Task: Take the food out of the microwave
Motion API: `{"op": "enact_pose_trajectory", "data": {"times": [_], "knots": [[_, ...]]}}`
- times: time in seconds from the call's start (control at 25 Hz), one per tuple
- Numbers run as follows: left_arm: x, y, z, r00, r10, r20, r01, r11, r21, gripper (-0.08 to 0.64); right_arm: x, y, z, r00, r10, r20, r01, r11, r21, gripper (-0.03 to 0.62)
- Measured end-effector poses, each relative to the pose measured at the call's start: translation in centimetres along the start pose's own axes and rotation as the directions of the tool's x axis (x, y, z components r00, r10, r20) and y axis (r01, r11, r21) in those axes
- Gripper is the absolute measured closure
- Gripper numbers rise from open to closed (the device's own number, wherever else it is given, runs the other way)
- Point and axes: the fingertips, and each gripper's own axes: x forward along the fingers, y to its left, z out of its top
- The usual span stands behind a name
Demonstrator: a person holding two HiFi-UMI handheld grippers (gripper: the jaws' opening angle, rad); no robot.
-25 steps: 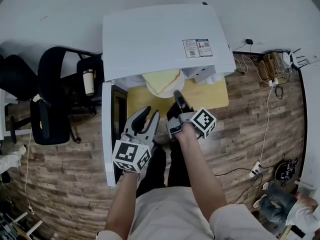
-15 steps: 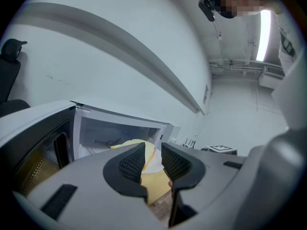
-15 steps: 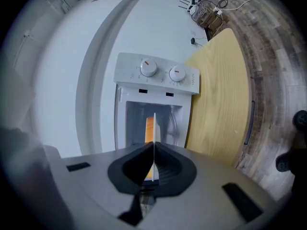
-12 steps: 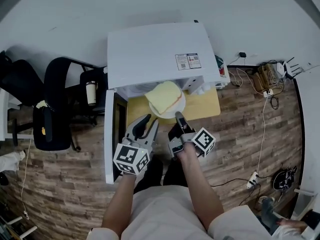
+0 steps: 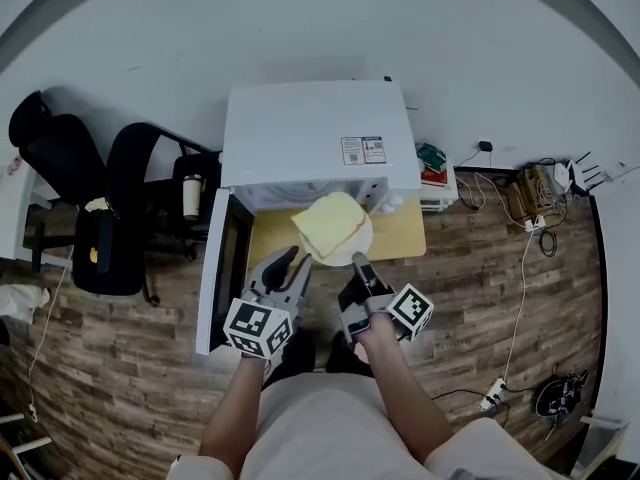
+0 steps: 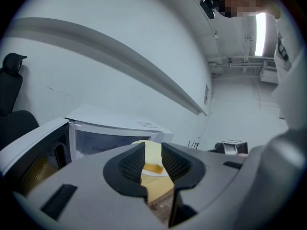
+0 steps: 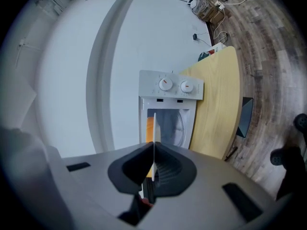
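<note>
Over the wooden table (image 5: 402, 240), clear of the microwave (image 5: 315, 138), right gripper (image 5: 357, 263) pinches the plate (image 5: 347, 254) rim edge-on, food (image 5: 325, 222) straight ahead; left gripper (image 5: 297, 261) spread, empty, alongside.

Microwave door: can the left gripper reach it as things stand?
Probably yes. The left gripper, jaws apart and empty, has the open microwave door just beside it with nothing between. The right gripper holds the plate.
</note>
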Motion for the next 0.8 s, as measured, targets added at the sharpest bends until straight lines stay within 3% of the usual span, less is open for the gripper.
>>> {"op": "enact_pose_trajectory", "data": {"times": [0.8], "knots": [[-2.7, -7.0, 3.4, 0.992, 0.102, 0.079, -0.105, 0.994, 0.030, 0.459, -0.8, 10.7, 3.0, 0.984, 0.165, -0.060, -0.169, 0.983, -0.073, 0.586]]}}
